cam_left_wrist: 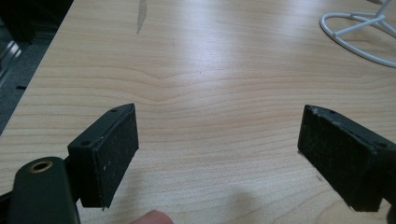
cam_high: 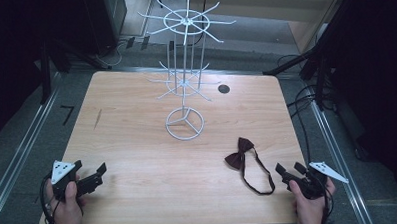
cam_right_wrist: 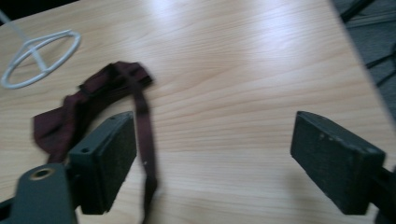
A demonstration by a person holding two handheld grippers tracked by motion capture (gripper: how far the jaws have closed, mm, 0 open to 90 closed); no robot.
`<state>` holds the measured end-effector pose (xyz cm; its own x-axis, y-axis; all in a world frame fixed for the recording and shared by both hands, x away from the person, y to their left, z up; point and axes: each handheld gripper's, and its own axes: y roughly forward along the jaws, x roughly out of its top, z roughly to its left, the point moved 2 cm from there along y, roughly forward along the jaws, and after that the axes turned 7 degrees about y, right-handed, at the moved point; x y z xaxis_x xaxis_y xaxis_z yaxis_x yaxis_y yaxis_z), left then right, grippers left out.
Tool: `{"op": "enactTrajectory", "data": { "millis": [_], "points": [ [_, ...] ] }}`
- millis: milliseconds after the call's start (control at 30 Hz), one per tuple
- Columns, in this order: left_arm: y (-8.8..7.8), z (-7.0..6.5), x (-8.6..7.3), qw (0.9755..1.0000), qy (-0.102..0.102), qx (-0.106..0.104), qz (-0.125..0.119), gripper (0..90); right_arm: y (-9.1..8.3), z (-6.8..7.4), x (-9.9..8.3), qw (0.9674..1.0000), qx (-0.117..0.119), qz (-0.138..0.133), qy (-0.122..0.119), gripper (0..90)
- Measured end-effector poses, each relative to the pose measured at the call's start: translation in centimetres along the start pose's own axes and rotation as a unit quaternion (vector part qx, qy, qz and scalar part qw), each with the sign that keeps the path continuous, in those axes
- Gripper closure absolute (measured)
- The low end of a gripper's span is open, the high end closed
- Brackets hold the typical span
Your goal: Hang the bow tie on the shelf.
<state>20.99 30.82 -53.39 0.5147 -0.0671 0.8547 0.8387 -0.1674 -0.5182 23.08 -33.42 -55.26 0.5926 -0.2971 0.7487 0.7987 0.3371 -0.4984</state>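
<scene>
Maroon fabric catches the eye first: a bow tie (cam_high: 239, 153) lies flat on the pale wooden tabletop (cam_high: 137, 144), near its right front corner, its thin dark strap (cam_high: 256, 177) looping out toward the person. The right claw (cam_high: 290, 172) sits low just beside that loop, jaws spread wide with nothing between them; in the right gripper view the strap (cam_right_wrist: 144, 140) runs along the inner face of the left-hand jaw, though I cannot tell whether it touches. Over at the front left corner the left claw (cam_high: 93, 176) is gaping too and holds nothing, bare wood between its pads (cam_left_wrist: 109, 158). A white wire rack (cam_high: 184, 82) stands mid-table, well apart from the tie.
</scene>
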Motion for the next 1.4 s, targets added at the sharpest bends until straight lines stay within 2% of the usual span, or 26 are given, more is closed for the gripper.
{"op": "enactTrajectory", "data": {
  "millis": [33, 67, 100, 133, 167, 200, 267, 300, 333, 367, 433, 633, 700, 900, 1067, 1133, 1233, 1267, 1333, 1400],
  "points": [
    [0.0, 0.0, 0.0, 1.0, 0.0, 0.0, 0.0, 13.2, 0.0, 0.0, 0.0, 1.0, 0.0, 0.0, 0.0, 13.6],
    [0.0, 0.0, 0.0, 1.0, 0.002, 0.0, -0.002, 13.3, 0.3, 1.2, 0.0, 0.9997, 0.013, 0.011, -0.016, 12.3],
    [0.0, 0.0, 0.0, 1.0, 0.002, 0.0, -0.002, 13.3, 0.3, 1.2, 0.0, 0.9997, 0.013, 0.011, -0.016, 12.3],
    [0.0, 0.0, 0.0, 1.0, 0.002, -0.001, -0.001, 13.3, 0.5, 2.5, -0.1, 0.9988, 0.024, 0.023, -0.035, 9.3],
    [0.0, 0.0, 0.0, 1.0, 0.001, 0.0, -0.001, 13.4, 0.7, 3.0, -0.1, 0.9982, 0.029, 0.028, -0.045, 7.7],
    [0.0, 0.0, 0.0, 1.0, 0.001, 0.0, -0.001, 13.5, 0.7, 3.0, -0.1, 0.9982, 0.029, 0.028, -0.045, 7.7],
    [0.0, 0.0, 0.0, 1.0, 0.002, -0.002, -0.003, 13.6, 1.2, 4.3, -0.4, 0.9963, 0.035, 0.049, -0.061, 3.7],
    [0.0, 0.0, 0.0, 1.0, 0.002, -0.002, -0.003, 13.6, 1.2, 4.3, -0.4, 0.9963, 0.035, 0.049, -0.061, 3.7],
    [0.0, 0.0, 0.0, 1.0, 0.001, -0.001, -0.002, 13.6, 1.7, 4.8, -0.7, 0.9953, 0.029, 0.061, -0.069, 0.5],
    [0.0, 0.0, 0.0, 1.0, 0.001, -0.001, -0.002, 13.6, 1.7, 4.8, -0.7, 0.9953, 0.029, 0.061, -0.069, 0.5],
    [0.0, 0.0, 0.0, 1.0, 0.002, -0.002, -0.002, 13.6, 2.4, 5.3, -1.0, 0.9939, 0.028, 0.078, -0.073, 0.0],
    [0.0, -0.1, 0.0, 1.0, 0.003, -0.002, -0.001, 13.6, 3.0, 5.8, -1.4, 0.9919, 0.024, 0.093, -0.084, 0.0],
    [0.0, -0.1, 0.0, 1.0, 0.003, -0.001, -0.001, 13.7, 3.3, 6.1, -1.7, 0.9902, 0.02, 0.102, -0.093, 0.0],
    [0.0, -0.1, 0.0, 1.0, 0.003, -0.001, 0.0, 13.7, 3.7, 6.6, -2.0, 0.9886, 0.024, 0.114, -0.095, 0.0],
    [0.0, -0.1, 0.0, 1.0, 0.004, -0.002, 0.0, 13.7, 3.9, 7.2, -2.4, 0.9852, 0.031, 0.128, -0.11, 0.0],
    [0.0, -0.1, 0.0, 1.0, 0.004, -0.001, 0.0, 13.8, 4.0, 7.4, -2.5, 0.9837, 0.026, 0.13, -0.121, 0.0],
    [0.0, -0.1, 0.0, 1.0, 0.004, -0.002, 0.0, 13.7, 4.2, 7.7, -2.7, 0.9827, 0.022, 0.135, -0.125, 0.0],
    [0.0, -0.1, 0.0, 1.0, 0.004, -0.002, 0.0, 13.8, 4.3, 7.8, -2.8, 0.9811, 0.014, 0.136, -0.137, 0.0],
    [0.0, -0.1, 0.0, 1.0, 0.004, -0.002, 0.0, 13.7, 4.3, 7.8, -2.9, 0.9807, 0.011, 0.138, -0.138, 0.0],
    [0.0, -0.1, 0.0, 1.0, 0.004, -0.002, 0.0, 13.8, 4.4, 8.0, -2.9, 0.9787, 0.005, 0.14, -0.15, 0.0]
  ]
}}
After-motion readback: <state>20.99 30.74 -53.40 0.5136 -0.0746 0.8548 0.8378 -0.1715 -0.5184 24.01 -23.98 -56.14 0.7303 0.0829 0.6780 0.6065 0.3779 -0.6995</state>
